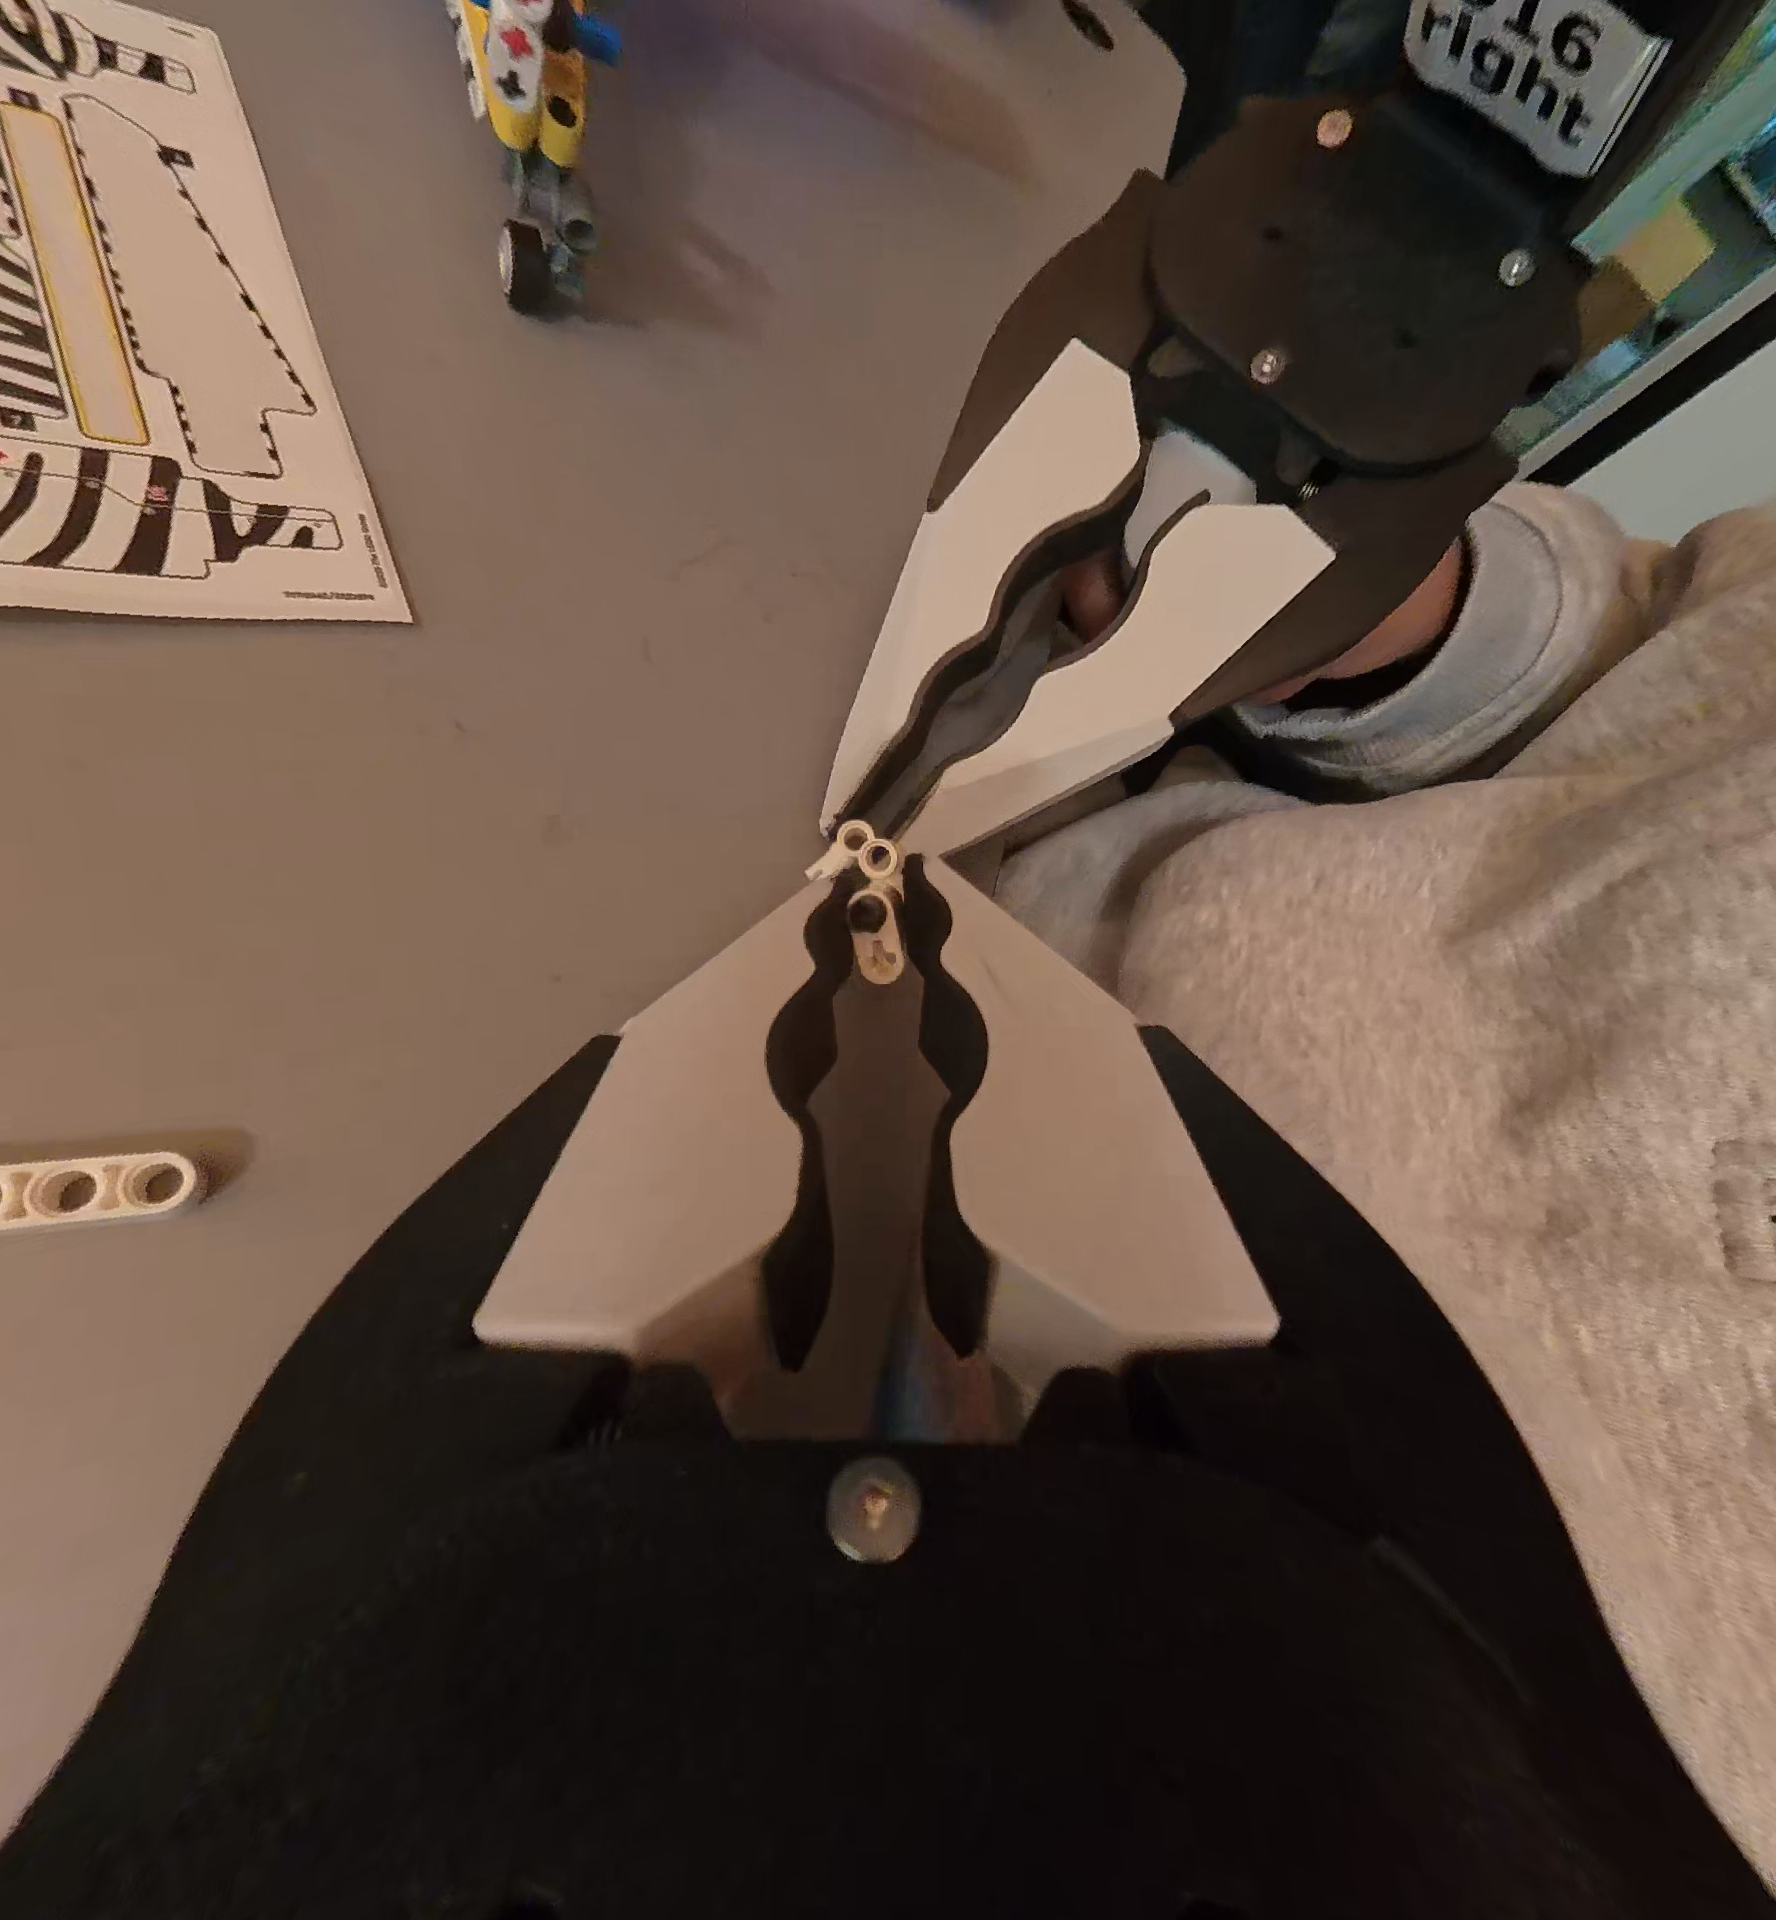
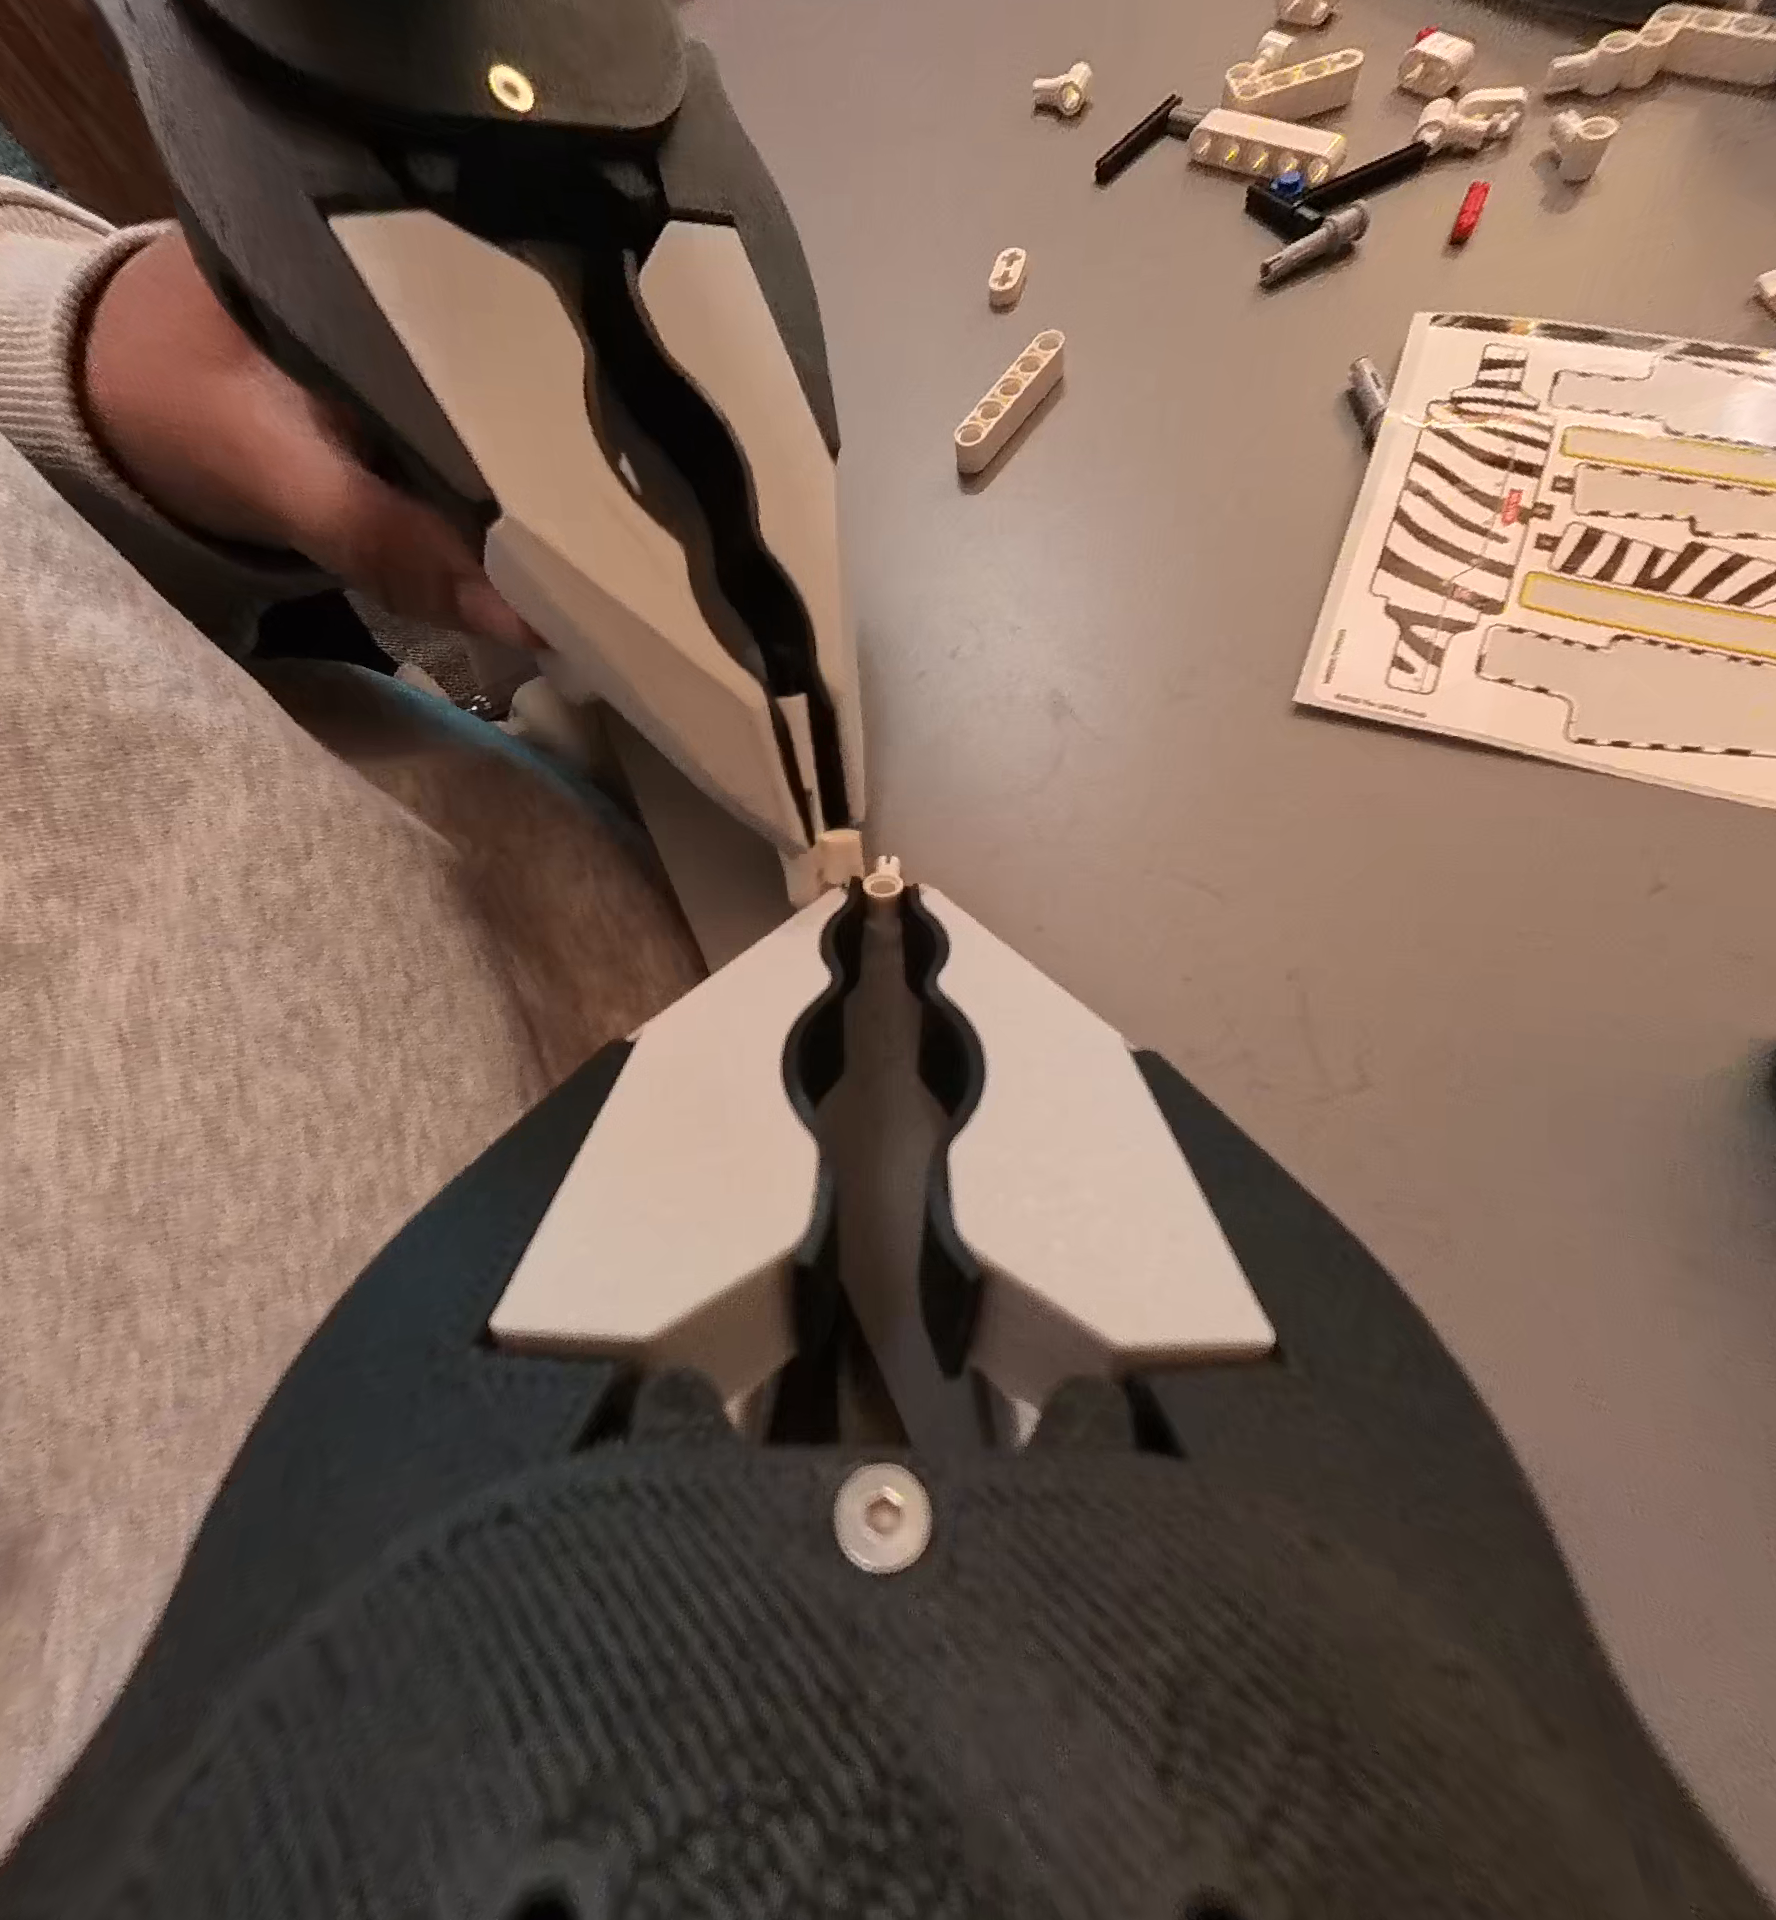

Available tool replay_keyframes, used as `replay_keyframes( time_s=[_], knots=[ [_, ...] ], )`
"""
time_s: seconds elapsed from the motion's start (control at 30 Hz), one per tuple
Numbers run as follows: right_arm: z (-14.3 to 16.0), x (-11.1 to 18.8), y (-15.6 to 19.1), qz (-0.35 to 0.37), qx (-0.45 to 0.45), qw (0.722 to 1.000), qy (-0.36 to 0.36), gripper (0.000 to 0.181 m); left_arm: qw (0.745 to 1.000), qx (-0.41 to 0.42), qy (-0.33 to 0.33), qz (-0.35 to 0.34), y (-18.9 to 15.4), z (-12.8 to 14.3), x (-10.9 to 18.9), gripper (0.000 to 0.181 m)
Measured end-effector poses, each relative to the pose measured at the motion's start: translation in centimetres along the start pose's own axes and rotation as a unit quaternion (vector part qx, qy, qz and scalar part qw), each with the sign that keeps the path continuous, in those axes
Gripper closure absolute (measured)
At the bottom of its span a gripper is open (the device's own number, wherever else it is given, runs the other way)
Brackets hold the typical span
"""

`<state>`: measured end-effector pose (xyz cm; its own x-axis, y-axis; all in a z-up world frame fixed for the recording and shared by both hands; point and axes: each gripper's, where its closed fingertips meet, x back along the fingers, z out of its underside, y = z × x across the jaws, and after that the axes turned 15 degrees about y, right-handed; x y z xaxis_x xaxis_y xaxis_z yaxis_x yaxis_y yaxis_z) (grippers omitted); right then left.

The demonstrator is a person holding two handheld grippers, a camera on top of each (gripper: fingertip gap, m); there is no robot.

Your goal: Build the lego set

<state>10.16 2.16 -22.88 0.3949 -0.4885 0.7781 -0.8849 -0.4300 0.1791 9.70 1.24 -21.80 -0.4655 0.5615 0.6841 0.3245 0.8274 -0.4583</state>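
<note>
Left gripper [image 1: 879, 883] pinches white piece [image 1: 881, 940].

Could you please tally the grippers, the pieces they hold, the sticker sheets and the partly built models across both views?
Grippers: 2, left gripper and right gripper
Held pieces: 2, white link in the left fingers, small white piece in the right
Sticker sheet: 1, same one in both views
Partly built model: 1
Total: 6
</note>
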Motion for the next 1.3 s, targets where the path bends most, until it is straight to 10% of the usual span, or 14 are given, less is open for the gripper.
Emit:
replay_keyframes(
  time_s=[0.53,1.3],
  knots=[
    [0.2,2.1,0.1,0.005,0.055,0.998,-0.002,0.176,0.997,-0.058,0.020,-0.035,-0.8,0.7,-1.0,0.175],
    [0.9,1.6,1.4,-0.024,0.284,0.905,0.316,0.176,0.990,-0.109,0.014,-0.087,-0.9,0.4,-1.6,0.176]
  ],
)
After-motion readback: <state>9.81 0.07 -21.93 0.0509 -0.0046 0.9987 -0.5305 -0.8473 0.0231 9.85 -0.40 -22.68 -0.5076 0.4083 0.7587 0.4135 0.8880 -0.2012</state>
